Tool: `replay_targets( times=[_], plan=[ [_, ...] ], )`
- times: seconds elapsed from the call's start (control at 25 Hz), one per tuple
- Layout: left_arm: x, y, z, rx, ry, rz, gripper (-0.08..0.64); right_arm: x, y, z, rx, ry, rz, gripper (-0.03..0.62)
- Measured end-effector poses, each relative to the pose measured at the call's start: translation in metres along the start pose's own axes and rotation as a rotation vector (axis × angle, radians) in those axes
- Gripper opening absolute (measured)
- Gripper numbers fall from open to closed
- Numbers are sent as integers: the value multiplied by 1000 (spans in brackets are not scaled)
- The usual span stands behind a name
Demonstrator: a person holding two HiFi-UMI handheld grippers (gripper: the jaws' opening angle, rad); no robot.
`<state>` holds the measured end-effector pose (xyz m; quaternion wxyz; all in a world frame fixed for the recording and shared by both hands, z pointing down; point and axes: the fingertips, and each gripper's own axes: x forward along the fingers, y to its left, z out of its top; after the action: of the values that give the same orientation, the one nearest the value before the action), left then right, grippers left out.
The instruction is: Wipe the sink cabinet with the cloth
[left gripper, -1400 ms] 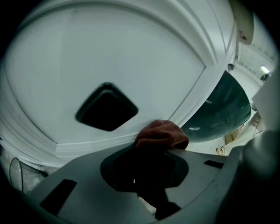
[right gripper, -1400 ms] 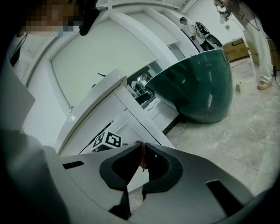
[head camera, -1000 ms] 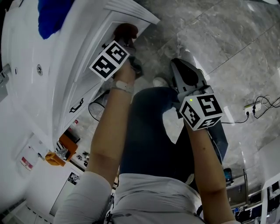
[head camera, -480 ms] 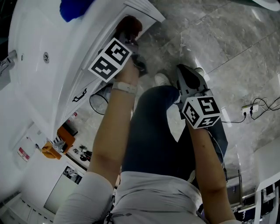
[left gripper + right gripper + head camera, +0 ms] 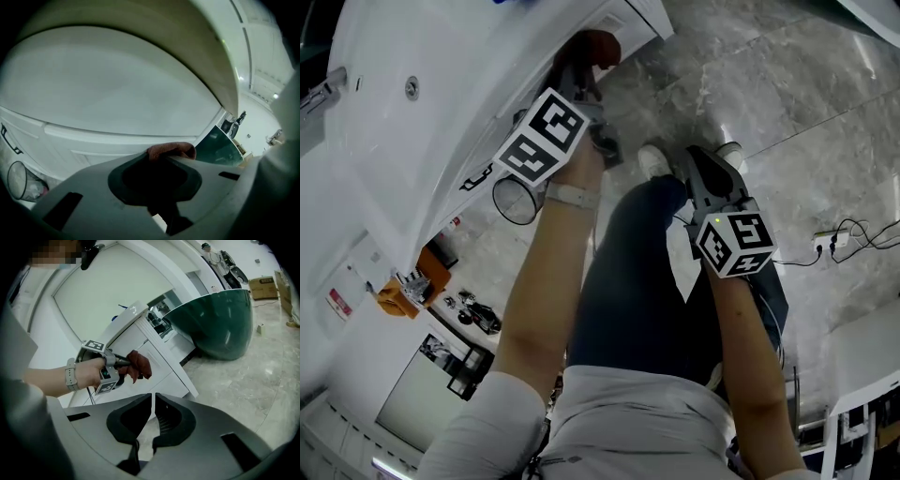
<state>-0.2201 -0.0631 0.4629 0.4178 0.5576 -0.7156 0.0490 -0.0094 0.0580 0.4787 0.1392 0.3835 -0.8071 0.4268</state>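
Observation:
My left gripper [image 5: 584, 58] is shut on a reddish-brown cloth [image 5: 595, 45] and holds it against the front of the white sink cabinet [image 5: 502, 131]. In the left gripper view the cloth [image 5: 171, 150] bunches at the jaw tips, right in front of the white cabinet panel [image 5: 117, 112]. The right gripper view shows that gripper [image 5: 123, 363] from the side, with the cloth [image 5: 138, 364] hanging at the cabinet door [image 5: 154, 362]. My right gripper [image 5: 698, 155] hangs over the floor near the person's knee, jaws shut and empty [image 5: 153, 397].
A white basin [image 5: 403, 84] tops the cabinet, with a black door handle [image 5: 475, 178] lower down. A wire waste bin [image 5: 516, 199] stands beside the cabinet. A dark green tub [image 5: 215, 322] sits on the grey marble floor [image 5: 787, 84]. Cables [image 5: 853, 234] lie at the right.
The head view has shifted, so the cabinet sits higher in it. My left gripper has moved the cloth along the cabinet front. The right gripper has barely moved.

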Motion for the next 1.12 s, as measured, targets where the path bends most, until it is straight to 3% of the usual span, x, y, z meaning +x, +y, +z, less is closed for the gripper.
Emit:
replay_targets(
  times=[0.36,0.64,0.76,0.92,1.12],
  plan=[
    [-31,57,0,-25,-28,113,64,10,15,-11,-27,44,32,38],
    [-57,120,-6,-46,-68,258,64,19,23,-14,-57,61,47,38],
    [-59,132,-11,-39,-66,275,63,20,24,-20,-61,74,48,38],
    [-50,147,-24,-94,-36,299,64,24,27,-22,-67,72,57,38],
    [-30,156,-40,-72,14,289,63,30,20,-20,-67,55,51,38]
  ],
)
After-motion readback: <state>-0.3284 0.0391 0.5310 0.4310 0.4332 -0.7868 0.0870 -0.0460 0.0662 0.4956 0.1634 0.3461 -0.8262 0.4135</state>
